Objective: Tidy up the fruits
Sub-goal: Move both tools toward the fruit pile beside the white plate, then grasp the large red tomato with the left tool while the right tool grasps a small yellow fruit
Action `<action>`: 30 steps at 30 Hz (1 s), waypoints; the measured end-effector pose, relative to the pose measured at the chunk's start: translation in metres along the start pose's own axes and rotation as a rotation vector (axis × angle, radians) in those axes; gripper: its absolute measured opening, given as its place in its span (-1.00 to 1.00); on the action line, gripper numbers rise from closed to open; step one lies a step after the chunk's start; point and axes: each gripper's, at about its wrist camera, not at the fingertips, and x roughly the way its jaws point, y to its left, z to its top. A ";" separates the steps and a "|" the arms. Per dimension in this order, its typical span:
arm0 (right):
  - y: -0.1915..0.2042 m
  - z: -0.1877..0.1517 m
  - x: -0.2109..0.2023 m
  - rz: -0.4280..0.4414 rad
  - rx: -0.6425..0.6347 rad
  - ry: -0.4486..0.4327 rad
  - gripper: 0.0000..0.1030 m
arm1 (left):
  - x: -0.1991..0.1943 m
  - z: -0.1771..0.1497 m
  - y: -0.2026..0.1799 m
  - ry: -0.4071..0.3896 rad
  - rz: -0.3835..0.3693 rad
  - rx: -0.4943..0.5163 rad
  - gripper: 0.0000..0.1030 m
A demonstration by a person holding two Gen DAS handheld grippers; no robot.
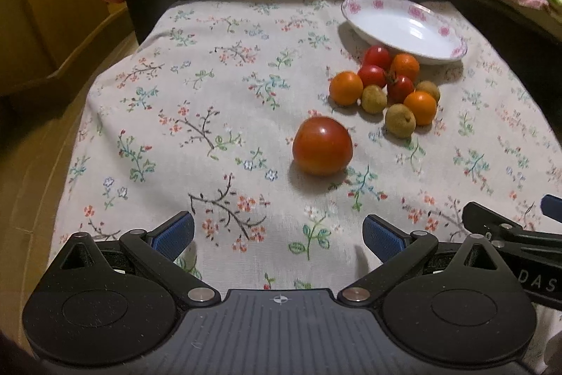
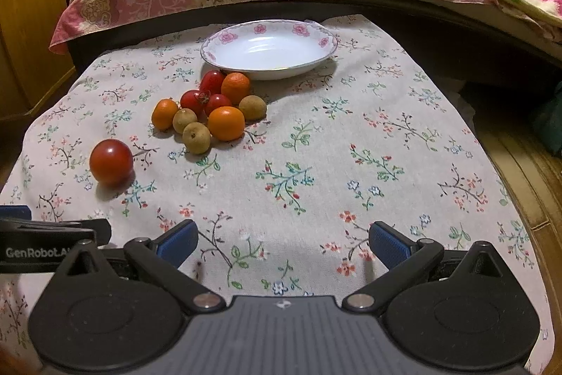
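White china with a pink-flower rim, the plate (image 2: 268, 50) sits bare at the far side of the table (image 2: 351, 146), nothing in it yet. By that sign the sorting has hardly begun, in my judgement: every fruit in view lies on the flowered cloth.

Just in front of the plate, at about 7 o'clock from it in the right wrist view, the small fruits huddle in one touching cluster (image 2: 210, 108): three small red tomatoes, three orange fruits (kumquats or tiny mandarins, I cannot tell which) and three brownish round ones that look like longans. The rearmost red tomato (image 2: 211, 81) and its orange neighbour (image 2: 235, 87) lie close against the plate's near rim. A large tomato (image 1: 322, 145) rests alone, apart from the cluster, at roughly 7 o'clock from it and nearer the camera.

The left hand-held gripper (image 1: 277, 236) hovers low over the cloth at the near edge with its blue pads spread wide and nothing between them; the large tomato lies ahead of it at about 1 o'clock. The right hand-held gripper (image 2: 282, 241) is likewise spread wide and empty, with the cluster ahead at about 11 o'clock. The two tools sit side by side, each showing in the corner of the other's view.

All ten fruits appear left to move or group.
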 end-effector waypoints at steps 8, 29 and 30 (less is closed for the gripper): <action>0.001 0.020 -0.001 0.027 -0.047 -0.022 0.97 | -0.003 0.021 -0.001 -0.039 -0.022 0.054 1.00; 0.016 0.063 0.044 0.301 -0.192 0.092 0.01 | 0.030 0.046 -0.007 0.000 -0.149 0.262 0.46; 0.015 0.064 0.046 0.318 -0.183 0.097 0.01 | 0.032 0.047 -0.005 0.005 -0.157 0.259 0.45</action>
